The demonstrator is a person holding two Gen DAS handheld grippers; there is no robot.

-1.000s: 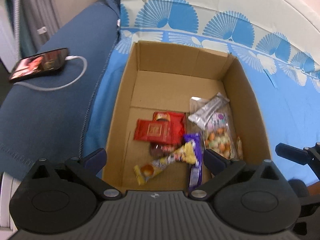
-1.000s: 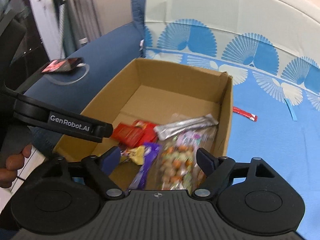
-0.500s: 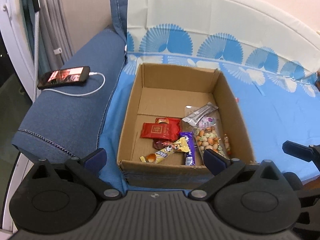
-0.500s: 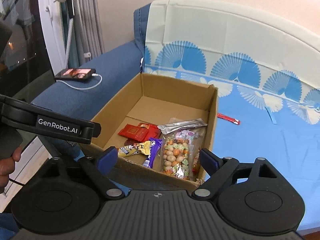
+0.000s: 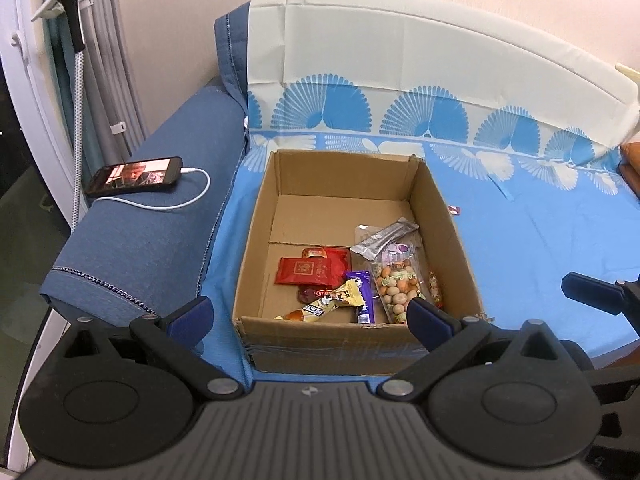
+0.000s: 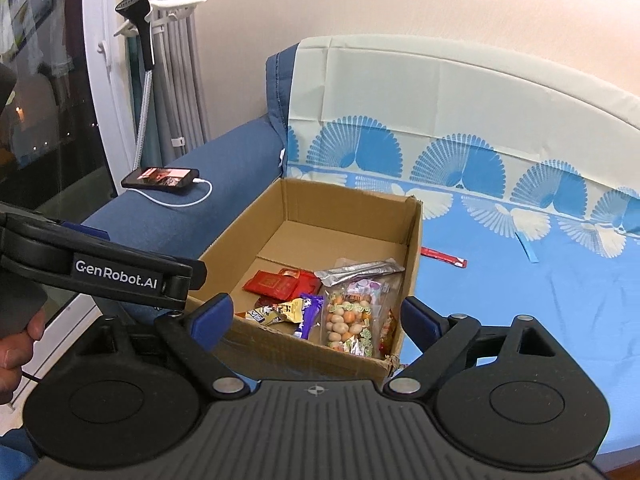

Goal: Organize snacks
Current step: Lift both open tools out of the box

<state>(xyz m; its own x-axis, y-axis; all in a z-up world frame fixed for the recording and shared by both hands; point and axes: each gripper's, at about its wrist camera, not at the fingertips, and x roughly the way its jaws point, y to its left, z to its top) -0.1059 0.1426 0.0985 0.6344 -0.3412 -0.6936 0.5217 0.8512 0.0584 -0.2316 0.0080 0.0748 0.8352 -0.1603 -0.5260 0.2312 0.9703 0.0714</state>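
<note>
Nearby: phone on armrest; red stick beside box.

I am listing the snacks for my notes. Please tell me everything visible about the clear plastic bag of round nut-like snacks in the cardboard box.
The clear plastic bag of round orange and beige snacks has green printed marks and a purple-and-white label at its far end. It looks sealed and lies flat on the floor of the open brown cardboard box, along the right wall. A silver foil sachet rests across its far end, and a purple wrapped bar lies at its left side. Neither gripper touches it.
</note>
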